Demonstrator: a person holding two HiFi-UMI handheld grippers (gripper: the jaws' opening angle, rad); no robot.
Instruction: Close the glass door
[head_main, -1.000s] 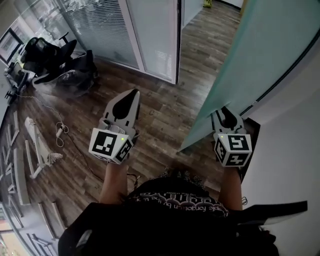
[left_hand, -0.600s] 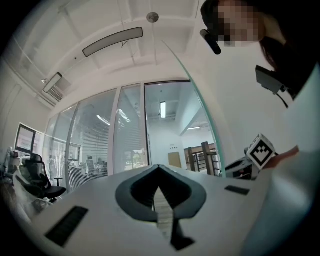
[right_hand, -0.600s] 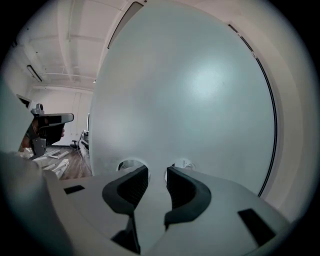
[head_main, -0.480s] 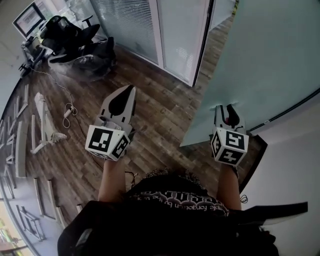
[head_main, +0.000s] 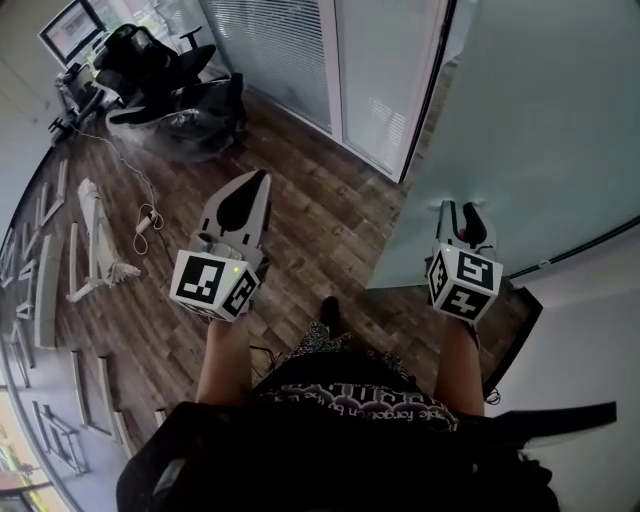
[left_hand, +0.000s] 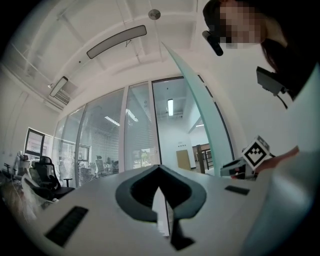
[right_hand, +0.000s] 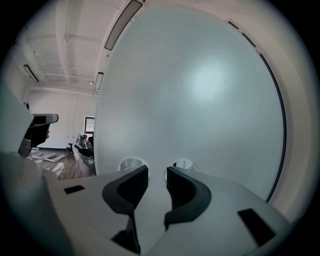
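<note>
The door (head_main: 540, 120) stands swung open, a frosted, greenish pane that fills the space ahead of the person's right side. Its lower corner hangs over the floor (head_main: 330, 230), apart from the dark frame (head_main: 428, 90) it has to meet.

The right gripper (head_main: 461, 212) is set square against the door's face, low down and near its free edge. Its jaws are a little apart with nothing between them. In its own view the right gripper (right_hand: 156, 172) looks straight into the door (right_hand: 200, 90), and pale round reflections sit just past each tip. From that I judge the tips are on the glass or only just short of it. There is nothing there to pinch, so the gripper seems placed to push flat against the pane, with the slightly spread jaws giving two points of contact.

The left gripper (head_main: 258, 182) hangs well to the left of the door, over bare floor, and touches nothing. Its own view shows the left gripper (left_hand: 160, 170) with its jaws closed together and empty, aimed at the glazed wall beyond the door. It looks like a spare hand kept out of the door's swing. A chair (head_main: 140, 60) sits far off to the left of the door, clear of the swing.

The close seems barely begun, with the whole gap to the frame left to cover.
</note>
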